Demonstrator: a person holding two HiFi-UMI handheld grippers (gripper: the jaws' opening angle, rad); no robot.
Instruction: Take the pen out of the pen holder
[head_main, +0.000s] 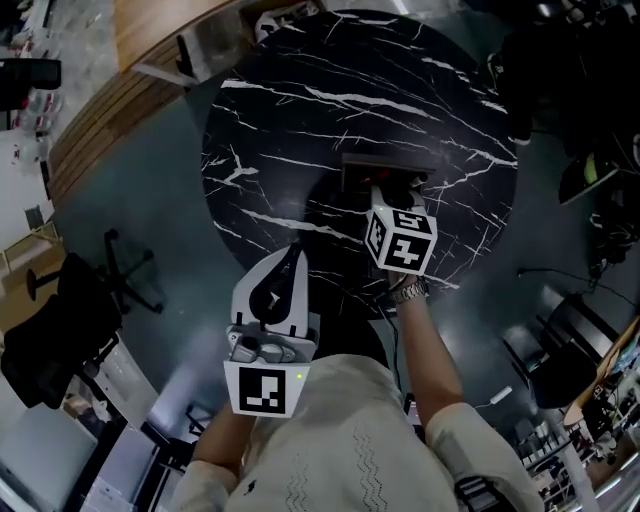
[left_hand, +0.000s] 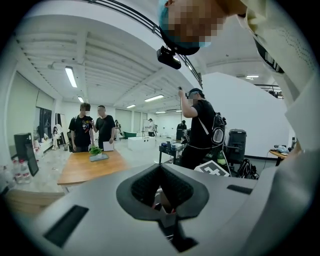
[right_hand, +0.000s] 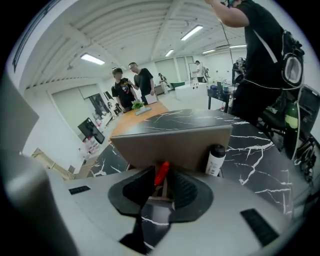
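While the right gripper (right_hand: 161, 181) is pinching the top of the slim red pen (right_hand: 161, 171) w/ both dark ribbed pads pressing in on either side, the task is looking roughly halfway: grasp seems made, lift-out not yet shown as done. The pen is standing upright between the jaws, right in front of the grey-brown box-shaped pen holder (right_hand: 170, 142), which is sitting near the middle of the round black marble-patterned table (head_main: 300, 120). Judging from the head view, the gripper is hovering right at the holder's near edge, so the pen is prob. only partly out at most. What's left: raising it clear of the holder.

The left gripper (left_hand: 161, 172) is taking no part. Its jaws are pressed together at the tips w/ nothing between them, and it's being held back near the person's body, well apart from the holder, pointing off toward the room.

Hard to make out:
- The pen's lower end is lying hidden behind the jaws, so I can't tell whether it's inside the holder or just beside it.
- The holder's opening and contents aren't showing in any view.
- A small white bottle w/ black cap (right_hand: 216, 160) is standing at the holder's right side; touching or just beside it, can't tell.
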